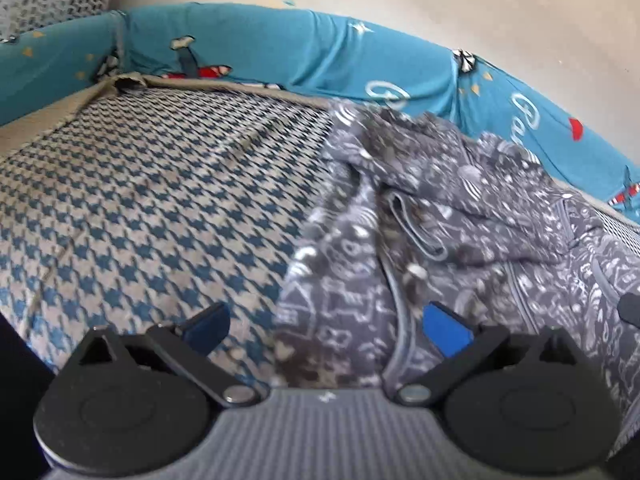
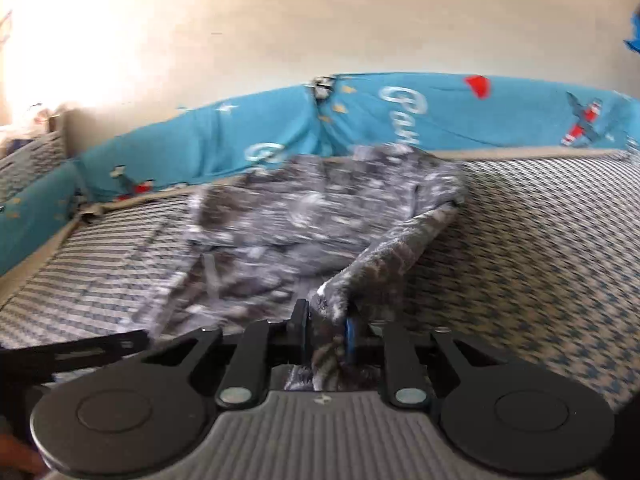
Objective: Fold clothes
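A grey garment (image 1: 440,208) printed with white doodles lies crumpled on the right half of the bed, its zip and a grey cord loop showing. My left gripper (image 1: 326,326) hovers open at the garment's near left edge, blue pads wide apart, one over the bedcover and one over the fabric, pressing nothing. In the right wrist view the same garment (image 2: 300,216) is blurred, and a fold of it rises to my right gripper (image 2: 326,328). That gripper is shut on the fabric, with bunched cloth pinched between the narrow pads.
The bed has a blue-and-beige houndstooth cover (image 1: 152,208). A blue cushioned bumper (image 1: 260,48) with aeroplane prints rings the far side against a pale wall. A white lattice basket (image 1: 52,0) stands beyond the left corner. A black gripper part (image 2: 80,350) shows low at the left.
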A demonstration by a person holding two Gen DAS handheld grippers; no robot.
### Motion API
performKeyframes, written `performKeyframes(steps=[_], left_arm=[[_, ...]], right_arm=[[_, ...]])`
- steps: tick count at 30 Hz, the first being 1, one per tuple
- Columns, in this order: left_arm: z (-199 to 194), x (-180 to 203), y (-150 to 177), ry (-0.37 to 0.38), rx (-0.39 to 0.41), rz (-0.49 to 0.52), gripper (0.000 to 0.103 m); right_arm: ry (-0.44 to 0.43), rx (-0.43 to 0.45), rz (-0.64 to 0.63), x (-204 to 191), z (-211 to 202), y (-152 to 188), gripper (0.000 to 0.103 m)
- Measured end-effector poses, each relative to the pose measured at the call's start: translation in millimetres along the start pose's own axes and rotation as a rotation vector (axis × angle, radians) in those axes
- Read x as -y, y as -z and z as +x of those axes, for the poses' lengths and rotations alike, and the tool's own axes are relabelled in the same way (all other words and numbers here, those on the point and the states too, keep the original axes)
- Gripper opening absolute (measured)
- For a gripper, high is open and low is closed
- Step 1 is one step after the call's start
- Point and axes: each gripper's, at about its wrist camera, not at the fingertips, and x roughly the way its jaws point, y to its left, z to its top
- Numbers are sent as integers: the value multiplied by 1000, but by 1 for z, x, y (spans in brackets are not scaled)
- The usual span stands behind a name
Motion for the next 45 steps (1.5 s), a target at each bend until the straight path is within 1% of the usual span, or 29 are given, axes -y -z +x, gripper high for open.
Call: performKeyframes(steps=[6,8,10,15,16,17,20,24,27,29,32,33,35,38,40,42,43,44,45], left_arm=[[-8,-10,-8,-69,75,-50,103],[-10,-14,-11,-88,93,-72,103],[-10,-17,-12,-95,94,-91,103],[-4,-13,-12,-93,72,-73,103],[-4,-11,-12,-90,69,-66,103],[-3,-9,-12,-86,68,-59,103],[-2,-2,-10,-67,70,-35,103],[1,5,-9,-55,66,-9,103],[5,9,-11,-53,60,-8,103],[6,10,-12,-48,56,-13,103],[10,13,-13,-42,45,0,103],[12,15,-14,-40,40,9,103],[16,17,-14,-36,27,25,103],[23,21,-15,-27,7,31,103],[26,23,-16,-20,-1,38,103],[29,26,-17,-12,-6,48,103],[30,28,-19,-7,-8,57,103],[32,31,-20,-3,-8,68,103],[33,33,-21,1,-5,82,103]], right_arm=[[-106,-45,-9,-34,20,-6,17],[-156,-71,-27,-45,25,-2,10],[-207,-98,-50,-56,31,3,10],[-187,-182,-146,-68,58,30,11],[-186,-187,-166,-68,62,36,11],[-190,-171,-174,-68,61,38,12],[-206,-175,-164,-65,58,35,15],[-232,-192,-102,-50,50,23,16],[-234,-182,-89,-41,38,13,22],[-244,-176,-69,-33,33,3,31],[-252,-152,-21,-18,28,-11,36],[-250,-145,0,-11,30,-17,36],[-243,-132,45,7,35,-29,41],[-198,-143,99,35,52,-45,41],[-198,-159,153,54,63,-55,41],[-170,-141,210,75,71,-63,42],[-148,-129,236,86,74,-67,45],[-117,-121,266,99,80,-72,51],[-70,-121,307,114,90,-75,53]])
